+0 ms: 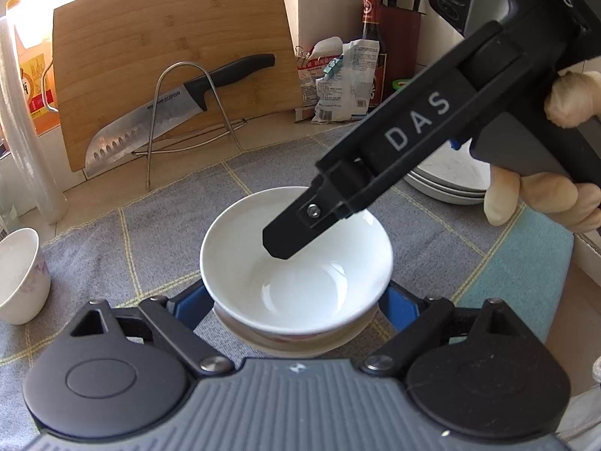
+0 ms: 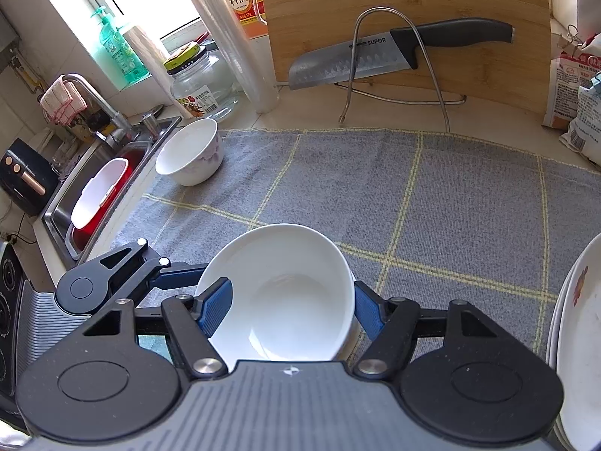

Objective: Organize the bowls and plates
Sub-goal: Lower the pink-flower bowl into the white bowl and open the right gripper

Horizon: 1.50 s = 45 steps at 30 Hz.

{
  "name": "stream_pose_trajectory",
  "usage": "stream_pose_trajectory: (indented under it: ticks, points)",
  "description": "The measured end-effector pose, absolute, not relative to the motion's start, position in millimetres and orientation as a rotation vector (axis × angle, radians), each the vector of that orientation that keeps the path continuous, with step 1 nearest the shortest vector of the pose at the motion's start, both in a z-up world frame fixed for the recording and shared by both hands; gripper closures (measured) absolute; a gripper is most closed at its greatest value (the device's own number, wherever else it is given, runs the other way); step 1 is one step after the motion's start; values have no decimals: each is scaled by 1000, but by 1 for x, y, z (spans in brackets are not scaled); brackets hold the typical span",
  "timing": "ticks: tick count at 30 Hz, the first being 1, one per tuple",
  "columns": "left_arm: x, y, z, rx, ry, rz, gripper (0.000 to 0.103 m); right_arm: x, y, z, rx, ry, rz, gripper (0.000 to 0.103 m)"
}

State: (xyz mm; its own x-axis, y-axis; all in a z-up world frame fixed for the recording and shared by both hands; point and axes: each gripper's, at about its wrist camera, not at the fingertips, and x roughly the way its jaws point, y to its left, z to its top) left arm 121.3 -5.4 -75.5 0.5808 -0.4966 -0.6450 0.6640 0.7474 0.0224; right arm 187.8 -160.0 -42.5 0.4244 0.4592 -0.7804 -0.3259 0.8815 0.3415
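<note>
A plain white bowl [image 1: 296, 259] sits nested in a second bowl with a red pattern [image 1: 293, 342] on the grey checked cloth. My left gripper [image 1: 296, 312] is open, its blue fingers [image 1: 191, 304] on either side of the stack below the rim. My right gripper [image 2: 289, 308] is open around the same white bowl [image 2: 285, 297]; one finger [image 1: 289, 233] reaches inside the bowl, the other is hidden behind its far wall. A white flower-print bowl [image 2: 191, 156] stands at the cloth's far left. A stack of plates [image 1: 450, 180] lies at the right.
A bamboo cutting board [image 1: 169, 60] and a knife [image 2: 398, 56] on a wire rack stand at the back. Bottles and bags [image 1: 338, 79] fill the back right corner. The sink [image 2: 105, 191] with a red basin lies left, beside a glass jar [image 2: 203, 82].
</note>
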Motion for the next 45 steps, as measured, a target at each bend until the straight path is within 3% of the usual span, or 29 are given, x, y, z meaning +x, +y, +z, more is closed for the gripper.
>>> stream_pose_trajectory:
  ticks: [16,30,45]
  points:
    - [121,-6,-80,282,665,-690,9,188,-159,-44,138,1027,487,28]
    - [111,5,-67,268,627,-704,4,182,-167,-33,145,959,448,4]
    - [122,32,-68,176,584,-556,2,173,-166,-31,78,922,398,3]
